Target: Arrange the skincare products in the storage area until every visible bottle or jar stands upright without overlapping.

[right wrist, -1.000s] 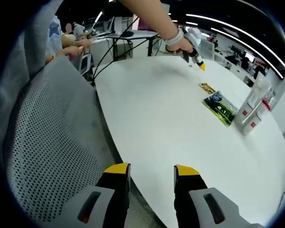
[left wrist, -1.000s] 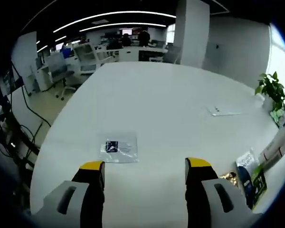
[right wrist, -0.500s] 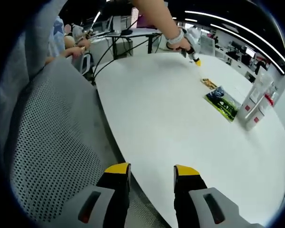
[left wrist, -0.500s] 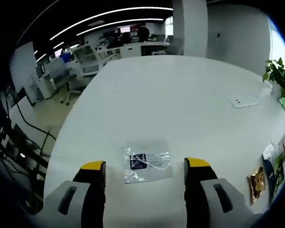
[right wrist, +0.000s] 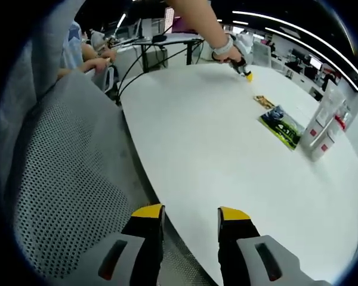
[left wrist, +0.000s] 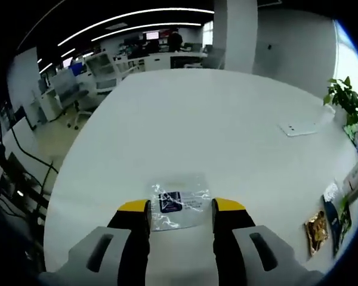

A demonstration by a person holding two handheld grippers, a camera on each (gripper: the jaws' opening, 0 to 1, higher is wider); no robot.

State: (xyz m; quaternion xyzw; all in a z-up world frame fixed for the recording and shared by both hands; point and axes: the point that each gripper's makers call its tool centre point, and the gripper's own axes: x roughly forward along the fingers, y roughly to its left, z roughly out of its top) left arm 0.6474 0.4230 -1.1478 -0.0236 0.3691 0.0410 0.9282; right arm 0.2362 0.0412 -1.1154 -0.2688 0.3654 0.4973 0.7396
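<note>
Jaws of the left gripper [left wrist: 180,207] straddle a clear plastic sachet [left wrist: 178,201] without touching, the right gripper [right wrist: 190,212] gapes idle, and the white upright skincare tubes [right wrist: 322,128] look untouched, so arranging seems barely begun.

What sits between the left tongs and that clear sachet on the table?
Nothing visible. The clear sachet lies flat on the white table, its near edge between the tips of the open left tongs.

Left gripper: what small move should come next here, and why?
Probably ease the left gripper down and close on the clear packet. The packet lies flat on the white table, its near edge between the open jaws, not yet pinched.
</note>
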